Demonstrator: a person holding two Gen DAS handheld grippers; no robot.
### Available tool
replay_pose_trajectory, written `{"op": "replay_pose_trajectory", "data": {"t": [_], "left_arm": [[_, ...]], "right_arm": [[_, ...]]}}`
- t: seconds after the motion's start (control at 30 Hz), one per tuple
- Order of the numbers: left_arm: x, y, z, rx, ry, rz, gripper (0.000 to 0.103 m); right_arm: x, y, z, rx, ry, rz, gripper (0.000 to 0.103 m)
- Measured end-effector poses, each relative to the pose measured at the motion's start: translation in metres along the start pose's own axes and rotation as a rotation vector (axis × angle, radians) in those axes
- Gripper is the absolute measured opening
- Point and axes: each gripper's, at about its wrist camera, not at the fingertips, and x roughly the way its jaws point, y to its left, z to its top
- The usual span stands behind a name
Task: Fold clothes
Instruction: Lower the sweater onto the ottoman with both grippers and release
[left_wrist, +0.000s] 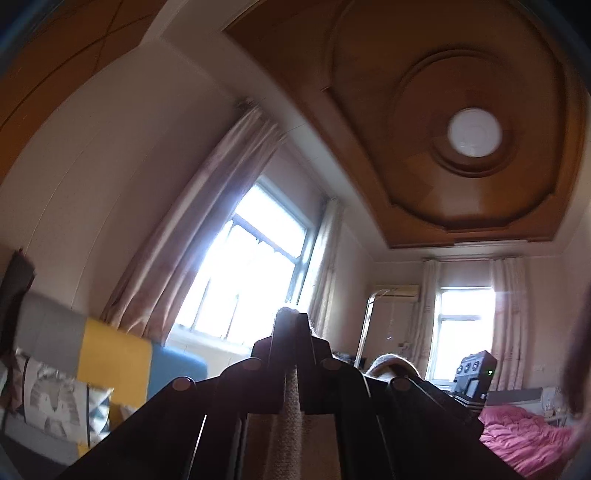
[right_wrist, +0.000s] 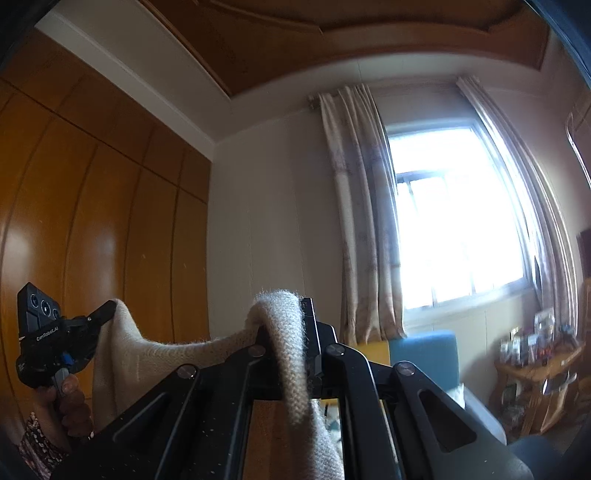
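Left wrist view: left gripper (left_wrist: 291, 317) clenched on beige knit garment (left_wrist: 290, 398), pinched between its fingers. Right wrist view: right gripper (right_wrist: 295, 306) grasping the garment's rolled edge, cloth spanning leftward to the left gripper

- Landmark: big window (right_wrist: 458, 221). Open air in front of it at gripper height, nothing between it and the right gripper (right_wrist: 291, 306).
- Left of the window: curtain (right_wrist: 362, 221), bare wall, then wardrobe (right_wrist: 92, 221) closing that side.
- The knit garment (right_wrist: 177, 350) is strung between the right gripper and the left gripper (right_wrist: 110, 308), barring that span.
- Below the window: blue-yellow headboard (right_wrist: 424, 350).
- Right of the window: cluttered wooden side table (right_wrist: 535, 365).
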Motion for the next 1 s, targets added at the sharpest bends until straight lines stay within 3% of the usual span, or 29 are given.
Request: {"op": "replay_pose_trajectory", "data": {"t": [0.13,0.2,0.33,0.5,0.63,0.7,0.83,0.93,0.97,1.0], "left_arm": [[0.048,0.057,-0.058,0.007,0.089,0.147,0.003],[0.073,0.096,-0.097,-0.04,0.178,0.208,0.003],[0.102,0.173,-0.19,-0.181,0.315,0.322,0.003],[0.144,0.259,-0.295,-0.267,0.506,0.473,0.003],[0.168,0.314,-0.35,-0.295,0.624,0.589,0.003],[0.175,0.329,-0.376,-0.245,0.694,0.627,0.003],[0.184,0.358,-0.434,-0.224,0.905,0.703,0.008],[0.167,0.379,-0.48,-0.341,1.022,0.751,0.009],[0.156,0.378,-0.479,-0.349,0.942,0.733,0.009],[0.152,0.38,-0.479,-0.36,0.928,0.737,0.013]], "right_arm": [[0.046,-0.027,-0.05,0.04,0.127,-0.065,0.004],[0.076,-0.048,-0.086,0.089,0.218,-0.1,0.004],[0.138,-0.076,-0.176,0.091,0.406,-0.165,0.004],[0.213,-0.119,-0.29,0.067,0.638,-0.246,0.004],[0.239,-0.155,-0.361,0.118,0.782,-0.316,0.004],[0.248,-0.168,-0.398,0.11,0.871,-0.351,0.005],[0.261,-0.181,-0.48,0.031,1.143,-0.423,0.021],[0.251,-0.199,-0.521,0.065,1.282,-0.439,0.023],[0.244,-0.205,-0.518,0.1,1.245,-0.435,0.027],[0.236,-0.211,-0.515,0.133,1.208,-0.431,0.037]]}}
